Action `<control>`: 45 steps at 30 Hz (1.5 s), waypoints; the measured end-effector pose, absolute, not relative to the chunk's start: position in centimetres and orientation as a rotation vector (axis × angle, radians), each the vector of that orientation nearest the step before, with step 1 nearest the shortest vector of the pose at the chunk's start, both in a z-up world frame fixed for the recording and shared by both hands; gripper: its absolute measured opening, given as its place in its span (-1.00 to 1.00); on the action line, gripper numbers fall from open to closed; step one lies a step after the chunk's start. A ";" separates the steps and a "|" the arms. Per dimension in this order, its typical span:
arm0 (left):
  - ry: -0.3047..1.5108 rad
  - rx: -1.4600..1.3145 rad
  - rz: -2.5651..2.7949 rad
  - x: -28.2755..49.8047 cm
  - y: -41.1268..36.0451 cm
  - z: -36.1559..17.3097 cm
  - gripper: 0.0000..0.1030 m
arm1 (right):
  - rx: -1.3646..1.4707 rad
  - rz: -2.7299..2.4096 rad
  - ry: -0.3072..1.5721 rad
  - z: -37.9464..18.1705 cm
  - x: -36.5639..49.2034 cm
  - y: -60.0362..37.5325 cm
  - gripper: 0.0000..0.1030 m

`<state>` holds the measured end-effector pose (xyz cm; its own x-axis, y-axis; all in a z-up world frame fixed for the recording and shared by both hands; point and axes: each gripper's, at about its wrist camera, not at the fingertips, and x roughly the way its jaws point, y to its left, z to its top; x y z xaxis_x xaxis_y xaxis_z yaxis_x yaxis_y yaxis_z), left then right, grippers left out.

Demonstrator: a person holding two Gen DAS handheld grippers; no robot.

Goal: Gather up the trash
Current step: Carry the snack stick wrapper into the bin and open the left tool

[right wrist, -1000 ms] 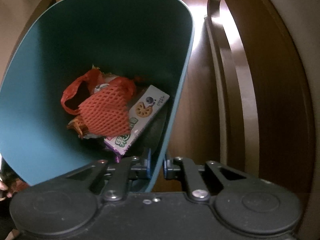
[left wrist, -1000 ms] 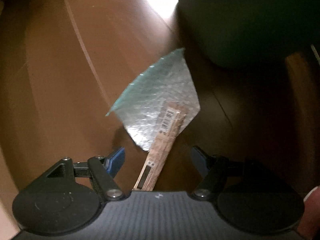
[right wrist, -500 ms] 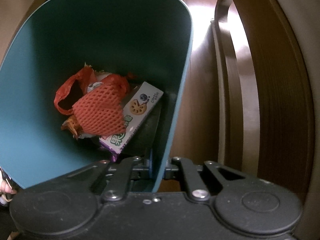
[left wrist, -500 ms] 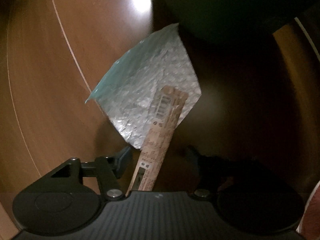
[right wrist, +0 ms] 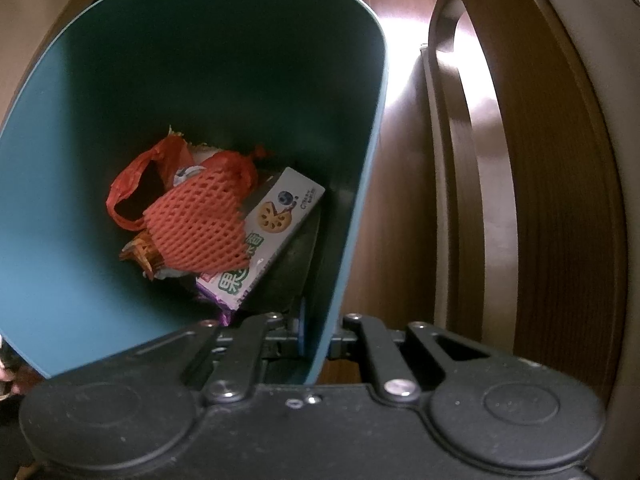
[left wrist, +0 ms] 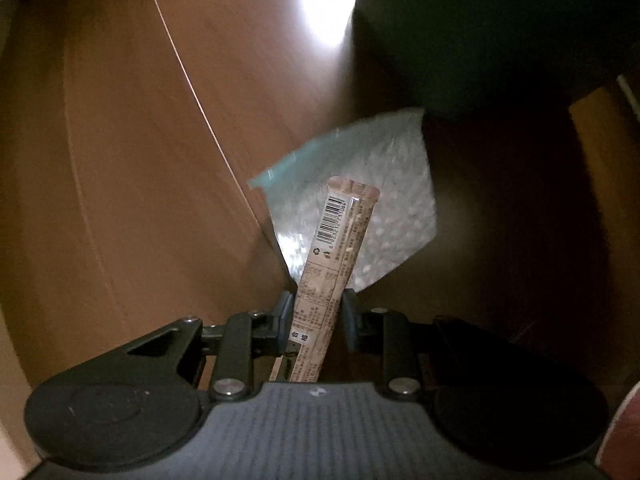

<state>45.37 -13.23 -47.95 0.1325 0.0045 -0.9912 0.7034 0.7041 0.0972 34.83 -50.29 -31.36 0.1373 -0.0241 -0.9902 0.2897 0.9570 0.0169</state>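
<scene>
Both grippers loaded.
Left gripper (left wrist: 316, 306) jaws pinch wrapper (left wrist: 334, 264), bubble wrap (left wrist: 384, 196) behind; right gripper (right wrist: 318, 334) jaws clamp bin (right wrist: 348, 240) wall.

The left gripper (left wrist: 317, 306) has its two fingers pressed against the sides of a long tan wrapper (left wrist: 332, 264), barcode end pointing away from the camera. Behind the wrapper a sheet of bubble wrap (left wrist: 384, 196) with a teal edge lies on the brown wooden floor (left wrist: 140, 184), blurred. A bright glare patch sits on the boards farther off, beside a large dark rounded object (left wrist: 480, 28).
</scene>
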 end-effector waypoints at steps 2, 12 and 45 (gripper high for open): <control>1.328 0.675 -0.569 45.3 -13.7 -45.5 -0.52 | 0.223 -0.230 1.415 -31.3 34.8 -50.3 -0.86; 1.193 0.622 -0.532 45.7 -15.8 -32.9 -0.52 | 0.230 -0.223 1.408 -31.3 34.9 -50.4 -0.85; 1.200 0.555 -0.622 46.8 -37.8 -29.9 -0.52 | 0.223 -0.199 1.363 -31.1 34.2 -50.4 -0.83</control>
<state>46.77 -37.75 -29.89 0.2379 -0.1456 -0.9603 0.7008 0.7103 0.0659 34.24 -50.43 -31.15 0.1960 -0.0120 -0.9805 0.2693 0.9621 0.0420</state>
